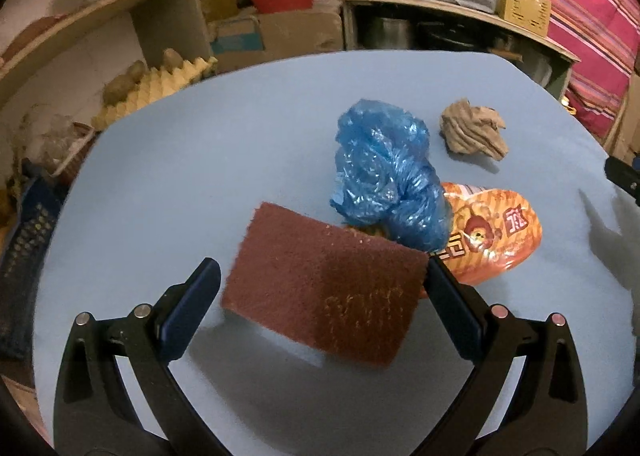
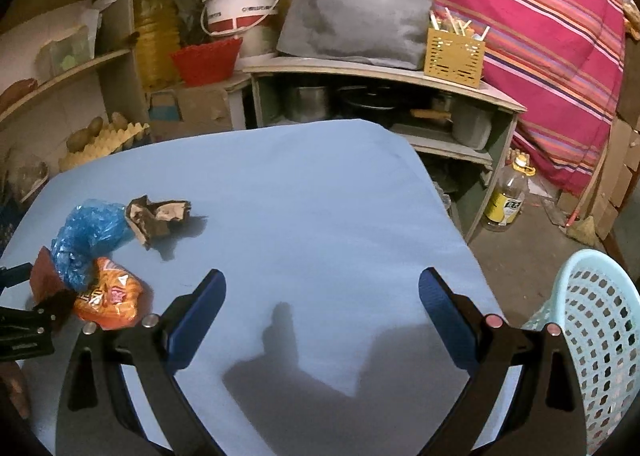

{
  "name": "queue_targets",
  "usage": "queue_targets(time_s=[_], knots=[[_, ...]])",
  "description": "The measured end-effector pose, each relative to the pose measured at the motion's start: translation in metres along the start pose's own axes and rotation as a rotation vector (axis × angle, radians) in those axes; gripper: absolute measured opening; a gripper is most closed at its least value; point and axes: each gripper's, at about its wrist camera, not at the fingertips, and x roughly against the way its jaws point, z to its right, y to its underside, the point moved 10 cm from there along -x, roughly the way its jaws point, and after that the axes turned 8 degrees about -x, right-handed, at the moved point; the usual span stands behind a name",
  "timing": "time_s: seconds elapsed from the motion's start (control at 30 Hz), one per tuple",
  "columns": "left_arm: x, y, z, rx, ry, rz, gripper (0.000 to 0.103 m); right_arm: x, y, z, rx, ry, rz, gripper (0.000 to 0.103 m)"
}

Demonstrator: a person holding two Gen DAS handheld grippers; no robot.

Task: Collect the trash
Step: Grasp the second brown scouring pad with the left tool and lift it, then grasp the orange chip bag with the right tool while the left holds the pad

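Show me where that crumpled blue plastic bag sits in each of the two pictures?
Left wrist view: the blue plastic bag sits right of centre, behind the brown scouring pad.
Right wrist view: the bag lies at the far left.
Shared landmark: the orange snack wrapper touching the bag.

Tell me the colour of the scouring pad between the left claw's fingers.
Dark reddish-brown, with a worn tan patch; the scouring pad shows best in the left wrist view.

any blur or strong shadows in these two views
Left wrist view: the maroon rectangular scouring pad between the open left gripper looks motion-smeared, with fisheye bending at the rim. Right wrist view: sharper, with the right gripper above hard dark shadows on the blue tablecloth.
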Motion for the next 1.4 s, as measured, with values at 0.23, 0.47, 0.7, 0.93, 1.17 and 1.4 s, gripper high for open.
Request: queue_targets(time_s=[0.23,0.47,0.7,0.93,1.17,1.4], knots=[[-0.003,0.0,0.001,0.018,0.05,-0.002,0.094,-0.005,0.006,-0.022,0.039,-0.016,-0.014,0.095],[0.013,0.0,-0.003,0.018,0.026,0.03,0.092,-0.002,0.012,-0.048,0.047,-0.074,-0.027,0.095],[0.04,-0.005,-0.033,0.082,-0.013,0.087,0.092,-0.003,0.028,-0.086,0.072,-0.147,-0.088,0.095],[0.04,0.001,-0.077,0.168,-0.091,0.076,0.092,-0.012,0.046,-0.117,0.129,-0.16,-0.152,0.095],[0.044,0.008,-0.102,0.209,-0.129,0.069,0.092,-0.023,0.059,-0.134,0.167,-0.191,-0.234,0.075],[0.054,0.006,-0.1,0.214,-0.122,0.097,0.092,-0.017,0.064,-0.143,0.194,-0.236,-0.232,0.028]])
